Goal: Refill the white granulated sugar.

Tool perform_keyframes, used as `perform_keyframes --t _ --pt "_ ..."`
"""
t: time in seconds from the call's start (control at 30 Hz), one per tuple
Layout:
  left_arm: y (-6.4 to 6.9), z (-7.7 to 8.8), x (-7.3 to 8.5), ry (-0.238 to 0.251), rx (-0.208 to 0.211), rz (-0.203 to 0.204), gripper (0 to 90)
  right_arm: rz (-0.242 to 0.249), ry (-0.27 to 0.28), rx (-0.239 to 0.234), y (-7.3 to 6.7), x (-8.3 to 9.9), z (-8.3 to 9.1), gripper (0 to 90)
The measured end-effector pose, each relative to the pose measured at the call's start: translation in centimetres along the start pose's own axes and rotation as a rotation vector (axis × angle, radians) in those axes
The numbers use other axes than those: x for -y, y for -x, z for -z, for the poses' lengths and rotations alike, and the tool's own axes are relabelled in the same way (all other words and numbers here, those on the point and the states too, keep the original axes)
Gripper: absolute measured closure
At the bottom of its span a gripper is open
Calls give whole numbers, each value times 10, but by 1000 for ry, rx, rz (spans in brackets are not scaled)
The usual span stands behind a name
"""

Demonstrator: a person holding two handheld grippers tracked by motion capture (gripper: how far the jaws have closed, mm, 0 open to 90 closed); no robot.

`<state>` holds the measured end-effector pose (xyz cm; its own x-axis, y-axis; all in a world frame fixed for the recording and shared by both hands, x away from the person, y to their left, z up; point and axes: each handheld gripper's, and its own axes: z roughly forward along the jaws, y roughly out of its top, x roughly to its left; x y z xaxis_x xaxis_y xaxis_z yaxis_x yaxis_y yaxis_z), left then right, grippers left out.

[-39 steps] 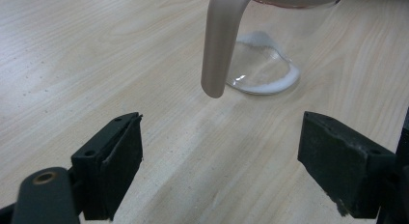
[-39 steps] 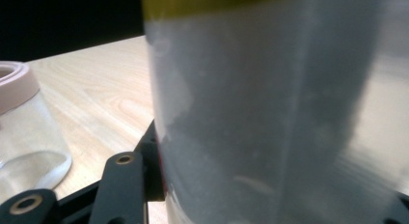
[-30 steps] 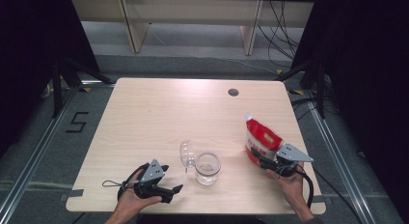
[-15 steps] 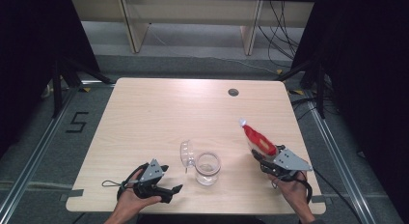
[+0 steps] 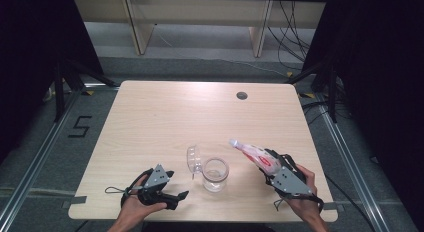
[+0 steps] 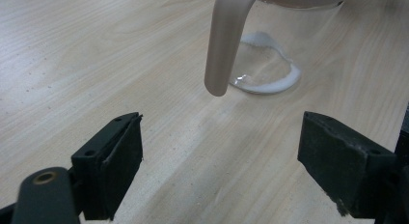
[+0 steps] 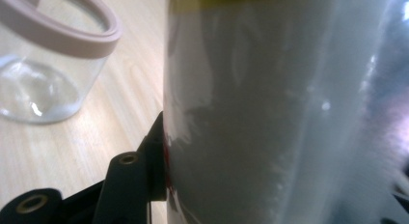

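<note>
Pouch: red-and-white packet (image 5: 257, 155), pinched in the right claw (image 5: 268, 164) and held above the worktop (image 5: 165, 112), its sealed tip slanting toward the jar; in the right gripper view its pale side (image 7: 270, 113) sits hard against the one jaw that shows.
Jar: clear glass jar (image 5: 215, 174), upright near the front edge of the worktop between the two hands, mouth open; appears empty.
Lid: hinged clear lid (image 5: 193, 159) with a pale ring, swung back to the jar's left and touching its rim.
Left claw: left claw (image 5: 176, 197) resting on the worktop just left of the jar, jaws spread wide with nothing between them; the jar's pale clasp (image 6: 224, 40) hangs in front of it in the left gripper view.
Step in hand: by my reading, carrying the pouch over to the jar.
Next move: likely bring the pouch's end above the open mouth and tip it; the left claw could steady the jar. Whether the pouch is already opened I cannot tell.
</note>
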<state>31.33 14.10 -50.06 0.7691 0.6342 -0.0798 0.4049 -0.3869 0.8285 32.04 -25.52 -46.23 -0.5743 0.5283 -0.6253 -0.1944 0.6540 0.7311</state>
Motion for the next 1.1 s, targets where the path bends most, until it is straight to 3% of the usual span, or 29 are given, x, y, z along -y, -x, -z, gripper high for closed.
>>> perform_keyframes --t 0.03,0.1,0.13,0.27,0.37,0.5,0.53,0.57,0.6,0.63,0.67,0.77,0.8,0.83,0.9,0.97,1.0,1.07,1.1 --pt "0 0 0 -3 3 -4 157 42 -8 2 0 0 0 493" --pt "-1 1 0 -16 -6 -18 157 63 -21 10 -2 -1 2 494" --pt "1 0 0 8 4 6 156 75 -26 4 -2 -2 2 494" --pt "-1 1 0 -5 -8 -2 157 132 -20 15 -3 -5 3 494" --pt "-1 1 0 -6 -8 -5 157 214 -27 19 -5 -8 2 495" --pt "-1 1 0 -9 -10 -2 157 255 -55 30 -8 -11 2 495" --pt "-1 1 0 -15 -11 -1 157 308 -43 35 -6 -12 2 496" --pt "-1 1 0 -7 -3 1 156 281 -58 38 -9 -12 3 496" --pt "-1 1 0 -8 -4 1 156 306 -63 46 -9 -12 2 496" --pt "-1 1 0 -14 -11 -3 157 362 -53 49 -7 -13 0 496" --pt "-1 1 0 -14 -11 -3 156 341 -62 51 -9 -12 1 496" --pt "-1 1 0 -7 -5 -2 156 416 -77 63 -13 -14 1 497" --pt "-1 1 0 -8 -5 -4 156 490 -79 59 -10 -18 1 497" --pt "-1 1 0 -9 -5 -1 157 438 -78 53 -13 -16 1 497" --pt "-1 1 0 -15 -10 -1 157 441 -85 42 -16 -16 1 498" --pt "-1 1 0 -12 -7 0 157 466 -104 49 -19 -18 2 498" --pt "-1 1 0 -13 -6 1 157 517 -97 48 -17 -19 1 498" --pt "-1 1 0 -9 -6 1 156 501 -109 50 -19 -19 2 499" --pt "-1 1 0 -14 -6 0 157 543 -102 63 -19 -20 2 499"
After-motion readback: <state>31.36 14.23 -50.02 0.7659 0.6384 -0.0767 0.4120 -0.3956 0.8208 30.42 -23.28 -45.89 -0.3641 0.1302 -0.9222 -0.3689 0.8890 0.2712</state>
